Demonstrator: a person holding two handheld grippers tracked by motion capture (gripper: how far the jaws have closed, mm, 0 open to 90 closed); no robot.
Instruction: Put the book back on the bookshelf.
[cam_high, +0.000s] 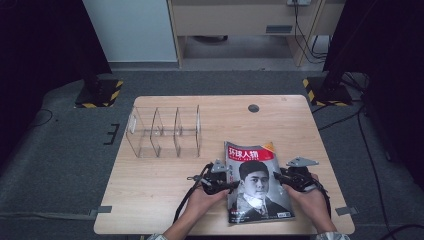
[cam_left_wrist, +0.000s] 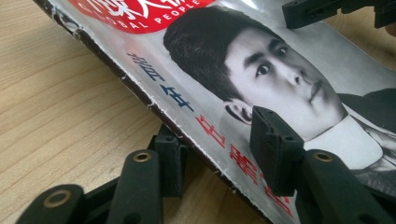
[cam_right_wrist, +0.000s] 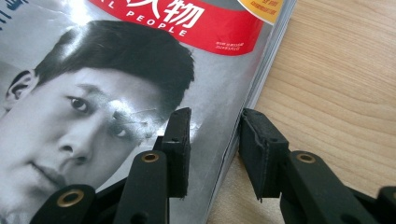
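Both claws straddled the magazine (cam_high: 257, 182) edges, left claw (cam_high: 226, 186) and right claw (cam_high: 280, 179) not yet clamped, the clear divider rack (cam_high: 165, 131) standing apart on the table (cam_high: 150, 185).

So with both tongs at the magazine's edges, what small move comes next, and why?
Probably closing both further. The left tongs and right tongs each straddle a side edge of the magazine, one jaw above the cover and one below, but gaps remain, so neither seems to grip it yet.

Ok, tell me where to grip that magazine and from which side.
Grip the magazine by its long side edges, coming in level from both sides. It lies flat and thin on the table, so only the edges give the jaws purchase; the left gripper and right gripper already straddle them.
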